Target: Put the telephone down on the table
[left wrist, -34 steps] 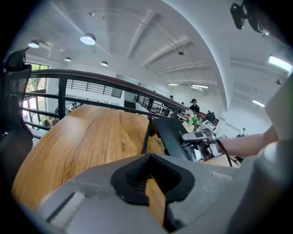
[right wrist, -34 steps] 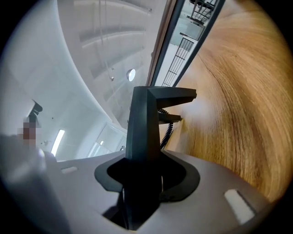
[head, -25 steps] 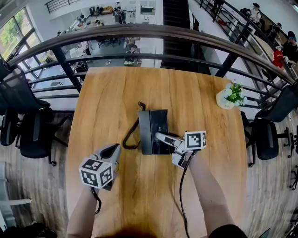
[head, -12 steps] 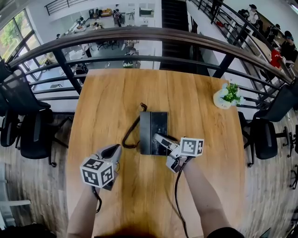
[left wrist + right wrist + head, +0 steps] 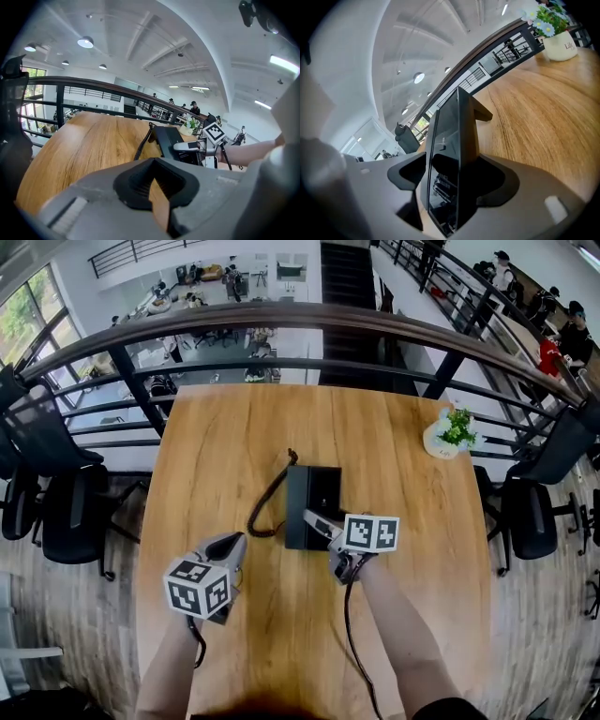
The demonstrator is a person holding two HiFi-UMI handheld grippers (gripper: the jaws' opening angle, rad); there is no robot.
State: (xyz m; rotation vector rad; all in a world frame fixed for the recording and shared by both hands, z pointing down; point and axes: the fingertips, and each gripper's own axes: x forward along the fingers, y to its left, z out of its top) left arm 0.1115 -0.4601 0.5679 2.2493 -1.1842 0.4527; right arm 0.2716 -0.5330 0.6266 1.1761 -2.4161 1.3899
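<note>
The flat black telephone (image 5: 314, 493) lay near the middle of the round-cornered wooden table (image 5: 216, 446), its dark coiled cord (image 5: 267, 502) looping off its left side onto the wood. And there was the right gripper (image 5: 314, 519), at the phone's near right corner. Its jaws were opening, the telephone's thin edge between them, with gaps showing beside the pads. Over on the near left, the left gripper (image 5: 230, 542) hovered above bare wood, well apart from the phone. Its jaws were drawn close together with nothing between them, only a sliver of table showing through. At the far right corner stood a small white pot of green leaves and pale flowers (image 5: 448, 435). A dark curved railing (image 5: 281, 315) ran behind the table.
</note>
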